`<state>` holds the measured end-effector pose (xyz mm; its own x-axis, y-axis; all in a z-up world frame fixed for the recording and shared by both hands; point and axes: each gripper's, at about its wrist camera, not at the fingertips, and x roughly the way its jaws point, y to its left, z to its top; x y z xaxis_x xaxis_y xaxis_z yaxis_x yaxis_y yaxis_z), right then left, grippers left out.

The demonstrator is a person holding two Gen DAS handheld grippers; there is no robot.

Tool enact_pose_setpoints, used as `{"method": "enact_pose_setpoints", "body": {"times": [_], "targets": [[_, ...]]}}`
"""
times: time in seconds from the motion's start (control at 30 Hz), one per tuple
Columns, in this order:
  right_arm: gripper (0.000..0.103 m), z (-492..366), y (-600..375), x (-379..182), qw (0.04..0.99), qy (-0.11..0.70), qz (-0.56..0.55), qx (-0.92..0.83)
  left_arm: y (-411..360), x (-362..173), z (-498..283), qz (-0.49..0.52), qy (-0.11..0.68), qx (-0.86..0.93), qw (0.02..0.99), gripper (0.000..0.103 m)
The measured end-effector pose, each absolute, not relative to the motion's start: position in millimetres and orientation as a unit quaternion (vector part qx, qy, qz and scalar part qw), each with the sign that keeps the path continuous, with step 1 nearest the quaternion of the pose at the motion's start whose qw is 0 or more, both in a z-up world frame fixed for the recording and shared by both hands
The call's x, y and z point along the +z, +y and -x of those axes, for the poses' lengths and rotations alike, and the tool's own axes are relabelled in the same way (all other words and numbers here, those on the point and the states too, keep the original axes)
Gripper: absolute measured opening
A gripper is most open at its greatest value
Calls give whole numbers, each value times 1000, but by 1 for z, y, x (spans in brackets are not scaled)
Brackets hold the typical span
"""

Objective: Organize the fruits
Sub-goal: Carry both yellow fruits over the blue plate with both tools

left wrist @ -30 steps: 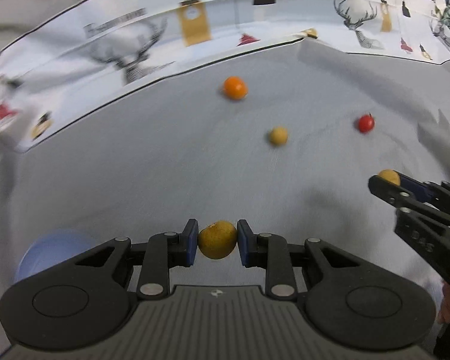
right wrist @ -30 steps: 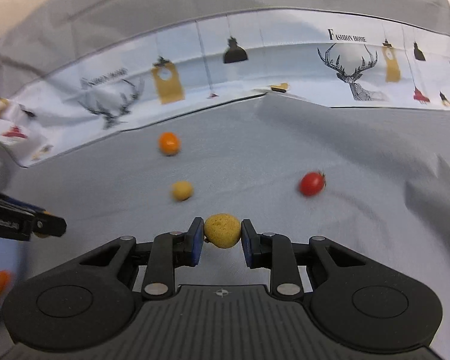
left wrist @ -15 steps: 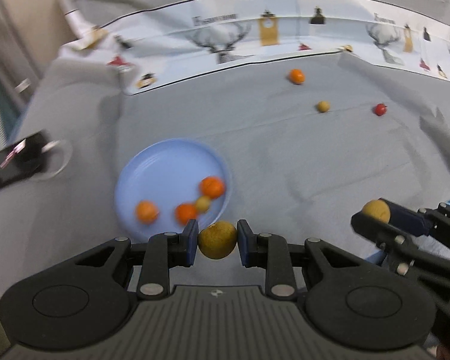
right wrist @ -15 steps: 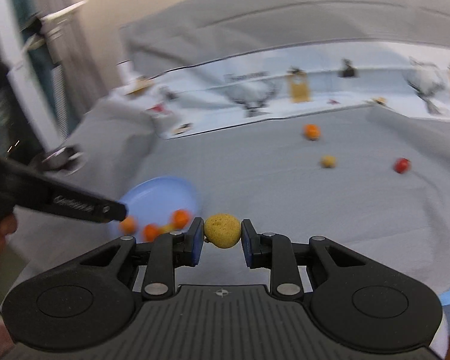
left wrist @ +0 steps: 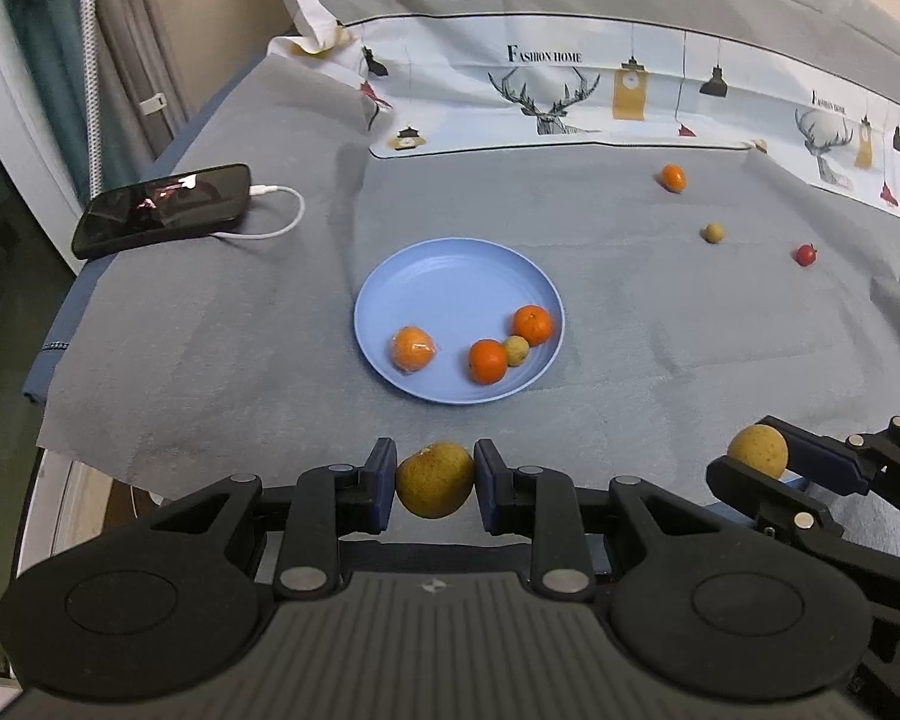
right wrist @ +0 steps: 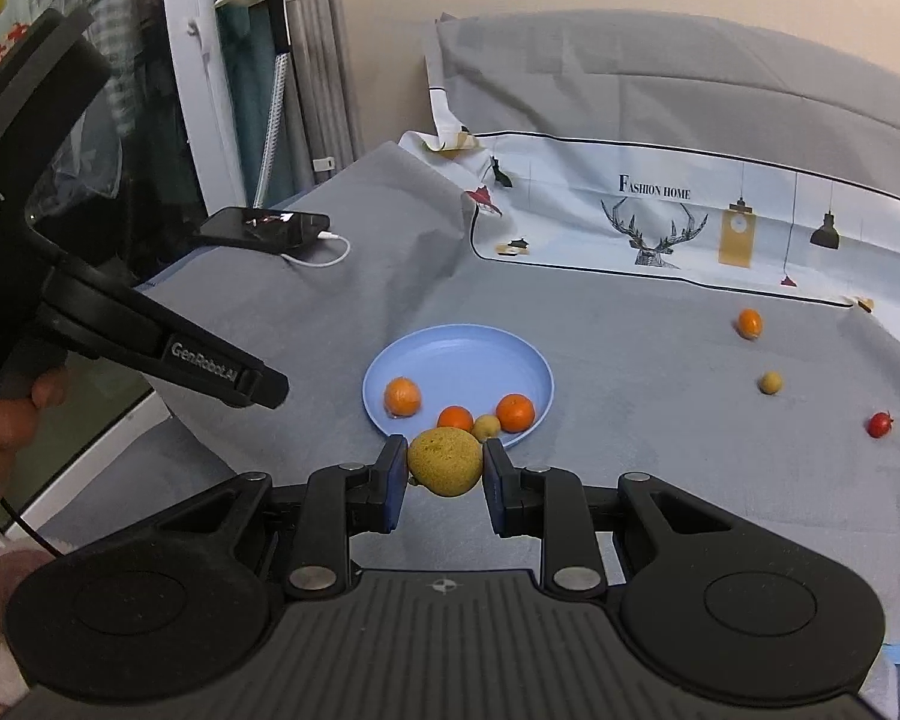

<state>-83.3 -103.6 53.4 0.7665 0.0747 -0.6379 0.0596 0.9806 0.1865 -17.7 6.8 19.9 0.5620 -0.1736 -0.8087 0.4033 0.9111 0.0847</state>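
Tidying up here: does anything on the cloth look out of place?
Yes. A charging phone lies at the cloth's far left edge, and three fruits sit loose far right of the blue plate: an orange, a small yellow-brown fruit, a red one.

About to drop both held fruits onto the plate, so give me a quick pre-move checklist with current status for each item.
1. Left gripper grip on its yellow-brown fruit: ok, clamped between both pads.
2. Right gripper grip on its yellow fruit: ok.
3. Free space on the blue plate: ok, far half bare; three oranges and one small fruit near the front edge.
4. Grippers apart from each other: ok.
5. Phone and cable off the path: ok, left of plate.
6. Height above plate: cannot tell.
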Motion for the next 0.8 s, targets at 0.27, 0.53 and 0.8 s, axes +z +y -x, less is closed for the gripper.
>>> {"method": "enact_pose_setpoints", "body": {"times": [0.27, 0.53, 0.8], "targets": [[28, 79, -98, 55, 934, 346, -87, -4, 11, 21, 16, -124, 435, -167, 876, 30], [28, 78, -95, 54, 934, 348, -85, -6, 10, 20, 14, -127, 436, -168, 875, 30], [28, 79, -97, 54, 933, 349, -86, -5, 7, 18, 14, -132, 437, -170, 873, 30]]}}
